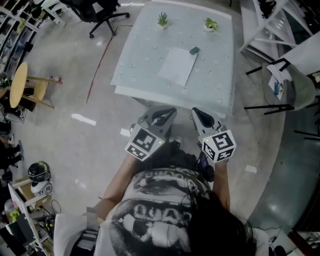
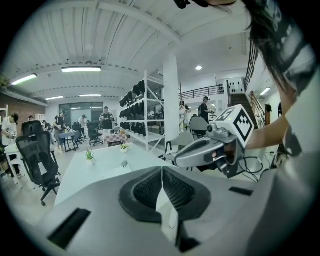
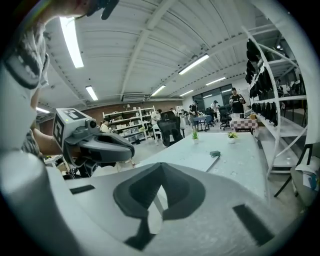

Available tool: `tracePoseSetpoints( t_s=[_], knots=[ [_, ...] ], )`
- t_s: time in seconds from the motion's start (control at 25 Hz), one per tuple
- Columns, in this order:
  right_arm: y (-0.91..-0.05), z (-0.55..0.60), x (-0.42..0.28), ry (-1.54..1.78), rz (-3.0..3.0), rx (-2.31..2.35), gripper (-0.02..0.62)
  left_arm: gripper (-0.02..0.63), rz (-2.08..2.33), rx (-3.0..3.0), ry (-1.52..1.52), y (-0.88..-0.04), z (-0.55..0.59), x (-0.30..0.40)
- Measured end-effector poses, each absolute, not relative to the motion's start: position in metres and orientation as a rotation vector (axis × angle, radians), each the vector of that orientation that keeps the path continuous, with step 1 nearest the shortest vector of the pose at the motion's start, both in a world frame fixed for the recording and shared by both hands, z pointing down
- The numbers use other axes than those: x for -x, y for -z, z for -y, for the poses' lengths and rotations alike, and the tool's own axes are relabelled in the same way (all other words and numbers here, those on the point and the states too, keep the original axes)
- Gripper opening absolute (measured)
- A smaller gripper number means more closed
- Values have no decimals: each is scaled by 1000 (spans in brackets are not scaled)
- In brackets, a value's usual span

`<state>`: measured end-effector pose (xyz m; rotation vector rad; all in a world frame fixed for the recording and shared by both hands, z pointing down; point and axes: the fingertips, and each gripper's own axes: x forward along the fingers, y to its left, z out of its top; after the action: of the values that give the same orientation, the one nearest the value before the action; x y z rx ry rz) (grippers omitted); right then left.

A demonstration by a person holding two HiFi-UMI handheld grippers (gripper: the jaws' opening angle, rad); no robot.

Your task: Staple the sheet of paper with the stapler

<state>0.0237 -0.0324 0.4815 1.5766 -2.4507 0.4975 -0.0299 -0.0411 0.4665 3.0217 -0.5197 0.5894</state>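
Note:
A white sheet of paper (image 1: 178,65) lies flat on the pale table (image 1: 135,75), with a small dark stapler (image 1: 194,50) at its far right corner. My left gripper (image 1: 166,112) and right gripper (image 1: 196,112) hang side by side in front of me, short of the table's near edge, both pointing toward it. In the left gripper view the pads (image 2: 150,187) meet in one line with nothing between them. In the right gripper view the jaws are likewise shut and empty, and the stapler (image 3: 215,153) and paper (image 3: 197,161) lie far ahead.
Two small potted plants (image 1: 162,20) (image 1: 210,24) stand at the table's far edge. A black office chair (image 1: 100,15) is at the far left, a round wooden stool (image 1: 20,85) at the left, and a white rack (image 1: 265,25) and grey chair (image 1: 295,90) at the right.

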Motion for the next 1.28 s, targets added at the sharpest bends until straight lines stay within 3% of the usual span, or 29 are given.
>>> tracePoseSetpoints(
  t_s=[1.28],
  knots=[
    [-487,-6,-20,-435,2420,-1590,0,5,515,-3028,-587,-476,-6,45]
  ],
)
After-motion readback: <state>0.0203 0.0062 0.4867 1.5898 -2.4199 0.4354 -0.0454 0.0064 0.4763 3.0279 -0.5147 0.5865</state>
